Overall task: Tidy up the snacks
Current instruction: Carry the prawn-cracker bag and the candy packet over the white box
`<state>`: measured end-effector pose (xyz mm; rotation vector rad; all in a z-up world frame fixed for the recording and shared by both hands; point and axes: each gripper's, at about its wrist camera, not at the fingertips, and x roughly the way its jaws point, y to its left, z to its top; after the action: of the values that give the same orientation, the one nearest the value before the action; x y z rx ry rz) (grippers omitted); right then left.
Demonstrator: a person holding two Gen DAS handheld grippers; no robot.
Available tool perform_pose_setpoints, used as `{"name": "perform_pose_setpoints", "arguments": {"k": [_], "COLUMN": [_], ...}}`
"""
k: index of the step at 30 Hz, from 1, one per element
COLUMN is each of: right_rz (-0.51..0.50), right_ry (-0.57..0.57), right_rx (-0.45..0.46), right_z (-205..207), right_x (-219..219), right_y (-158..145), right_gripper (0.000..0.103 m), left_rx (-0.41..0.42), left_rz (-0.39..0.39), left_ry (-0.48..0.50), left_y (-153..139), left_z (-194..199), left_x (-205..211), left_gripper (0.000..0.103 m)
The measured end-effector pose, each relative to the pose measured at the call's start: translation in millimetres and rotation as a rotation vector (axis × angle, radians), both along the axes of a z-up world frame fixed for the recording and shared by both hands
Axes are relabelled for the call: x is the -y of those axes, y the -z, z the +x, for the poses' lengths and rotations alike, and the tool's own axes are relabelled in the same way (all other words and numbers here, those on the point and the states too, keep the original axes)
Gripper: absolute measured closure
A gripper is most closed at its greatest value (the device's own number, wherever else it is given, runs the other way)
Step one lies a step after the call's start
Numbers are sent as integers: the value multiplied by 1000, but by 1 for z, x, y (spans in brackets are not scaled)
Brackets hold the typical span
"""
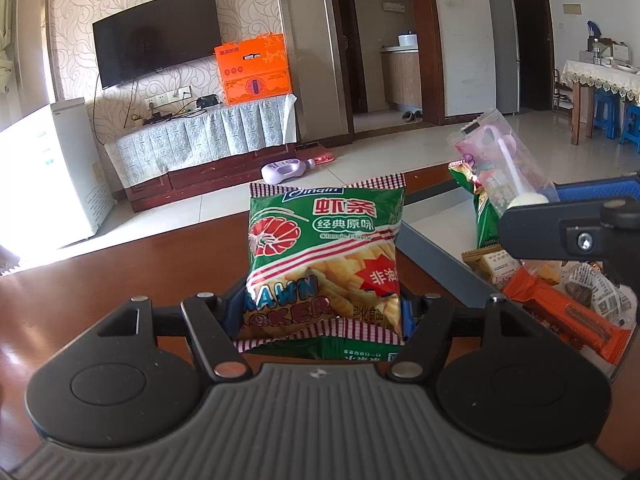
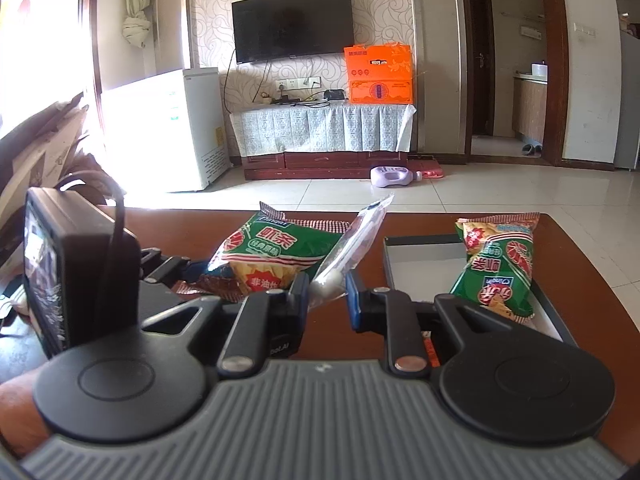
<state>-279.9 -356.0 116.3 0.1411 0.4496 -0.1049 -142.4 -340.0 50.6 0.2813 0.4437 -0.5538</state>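
My left gripper (image 1: 322,308) is shut on a green prawn cracker bag (image 1: 324,256), which stands upright above the brown table. The right wrist view shows this bag (image 2: 276,252) lying sideways in the left gripper (image 2: 200,276). My right gripper (image 2: 326,286) is shut on a clear-wrapped lollipop (image 2: 352,244), gripping it at its white head. That lollipop packet (image 1: 500,156) also shows at the right of the left wrist view, in the right gripper (image 1: 536,200). A grey tray (image 2: 420,268) on the right holds a second green bag (image 2: 500,268).
In the tray (image 1: 440,256) lie an orange bar (image 1: 560,320), a newsprint-wrapped snack (image 1: 604,292) and small biscuit packs (image 1: 496,264). The table (image 1: 120,272) ends just past the bags, with tiled floor beyond. A hand (image 2: 16,412) shows at the lower left.
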Motion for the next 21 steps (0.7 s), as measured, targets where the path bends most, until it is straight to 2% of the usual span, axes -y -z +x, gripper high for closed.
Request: {"name": "perform_pose_setpoints", "arguments": {"k": [9, 21], "right_rz": [-18, -5], "right_ry": [40, 89], "right_rx": [-8, -20], "right_z": [-14, -31], "right_x": [25, 60], "right_y": [3, 10], "right_gripper": [80, 80], "left_rx": [-16, -48], "left_rz": [-23, -43], "left_ry": [41, 86], "left_y": [0, 14], "left_z": [-5, -8], "left_x": [34, 97], "left_gripper": [30, 30]}}
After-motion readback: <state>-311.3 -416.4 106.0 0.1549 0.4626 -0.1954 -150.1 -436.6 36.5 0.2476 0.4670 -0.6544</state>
